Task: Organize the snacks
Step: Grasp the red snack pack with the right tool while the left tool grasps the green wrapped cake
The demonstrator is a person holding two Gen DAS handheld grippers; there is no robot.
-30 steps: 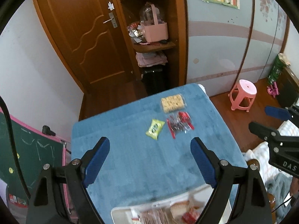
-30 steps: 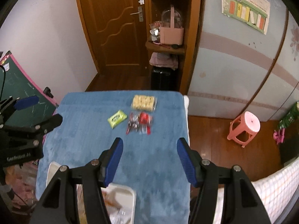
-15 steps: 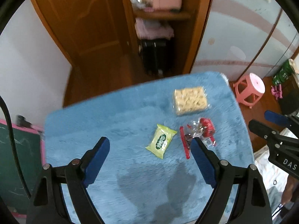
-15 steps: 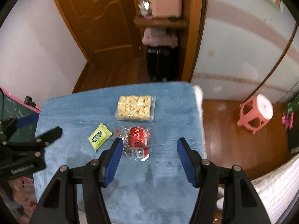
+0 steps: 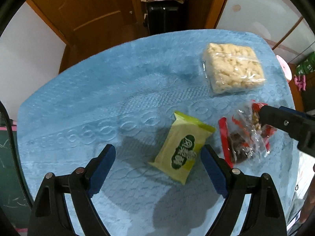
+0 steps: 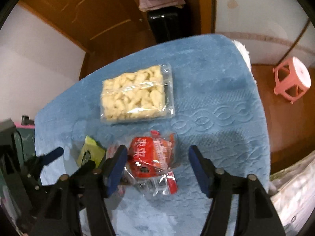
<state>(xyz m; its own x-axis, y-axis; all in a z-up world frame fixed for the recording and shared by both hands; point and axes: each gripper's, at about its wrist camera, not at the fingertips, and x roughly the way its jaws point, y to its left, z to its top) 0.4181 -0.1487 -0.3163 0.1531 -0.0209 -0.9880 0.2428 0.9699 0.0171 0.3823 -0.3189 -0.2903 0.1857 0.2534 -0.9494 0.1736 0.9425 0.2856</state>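
— Over the blue cloth, what had changed?

— Both grippers had dropped close to it. A second before, the snacks were small and far up the frame; now they filled both views, and the white tray seen at the bottom edge then was out of sight.

— And the left gripper?

— Spread wide, nothing pinched. The green packet lay flat between its fingers, nearer the right one, untouched as far as I could tell.

— The right gripper?

— Its jaws had just been opening. The red packet sat between them, low in the frame; the left pad looked very close to the wrapper, but I couldn't say it pressed.

— The cracker bag?

— Alone, above the other two.

— So?

— I'd judge both picks were lined up, with no snack lifted yet.
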